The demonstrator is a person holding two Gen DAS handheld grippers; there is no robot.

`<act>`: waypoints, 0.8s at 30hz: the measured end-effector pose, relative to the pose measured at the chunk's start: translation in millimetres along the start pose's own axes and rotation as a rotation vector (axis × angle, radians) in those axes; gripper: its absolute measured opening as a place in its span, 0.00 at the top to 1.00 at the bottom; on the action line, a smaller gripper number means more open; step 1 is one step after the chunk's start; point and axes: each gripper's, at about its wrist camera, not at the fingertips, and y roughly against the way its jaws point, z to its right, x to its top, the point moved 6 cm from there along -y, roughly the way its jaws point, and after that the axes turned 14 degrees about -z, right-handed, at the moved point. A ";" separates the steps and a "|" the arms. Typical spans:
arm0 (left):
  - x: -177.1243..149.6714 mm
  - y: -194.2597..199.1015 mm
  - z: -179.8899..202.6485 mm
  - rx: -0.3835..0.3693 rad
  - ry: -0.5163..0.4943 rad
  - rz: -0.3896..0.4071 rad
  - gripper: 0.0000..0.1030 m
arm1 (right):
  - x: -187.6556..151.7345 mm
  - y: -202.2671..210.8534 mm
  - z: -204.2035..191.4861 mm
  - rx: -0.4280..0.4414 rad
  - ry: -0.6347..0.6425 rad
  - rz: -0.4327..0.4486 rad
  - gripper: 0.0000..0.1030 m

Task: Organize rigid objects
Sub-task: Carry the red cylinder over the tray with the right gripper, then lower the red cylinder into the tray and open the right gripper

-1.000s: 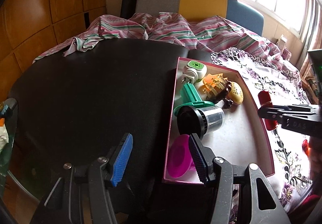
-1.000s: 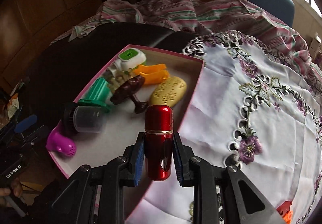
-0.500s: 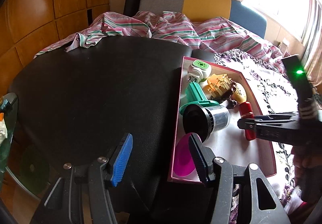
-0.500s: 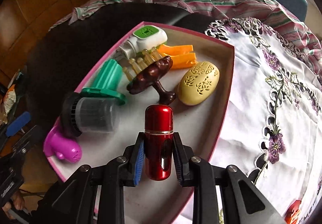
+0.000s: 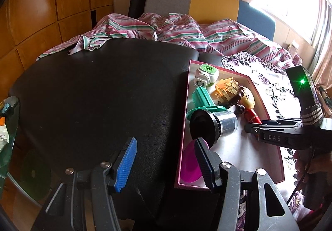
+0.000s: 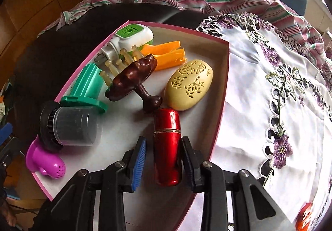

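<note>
The red cylinder [image 6: 167, 148] lies on the floor of the pink-rimmed tray [image 6: 225, 77], lengthwise between the fingers of the right gripper [image 6: 164, 162]. The jaws stand parted, a visible gap on the left side and the right pad just beside the cylinder; contact on that side cannot be told. The cylinder's far end sits near the cream oval case [image 6: 189, 85] and the brown massager [image 6: 132, 83]. The left gripper [image 5: 166, 162] is wide open and holds nothing, hanging over the black table [image 5: 93, 96] at the tray's near corner, its right finger over the purple cup [image 5: 189, 166].
</note>
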 end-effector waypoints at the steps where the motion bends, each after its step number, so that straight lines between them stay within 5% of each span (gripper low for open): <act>1: -0.1 0.0 0.1 0.001 -0.001 0.000 0.43 | -0.6 1.0 0.3 0.004 -0.001 0.002 0.66; 24: -4.6 2.3 6.0 0.008 -0.026 0.002 0.43 | -12.0 30.1 3.9 -0.023 -0.011 0.109 0.65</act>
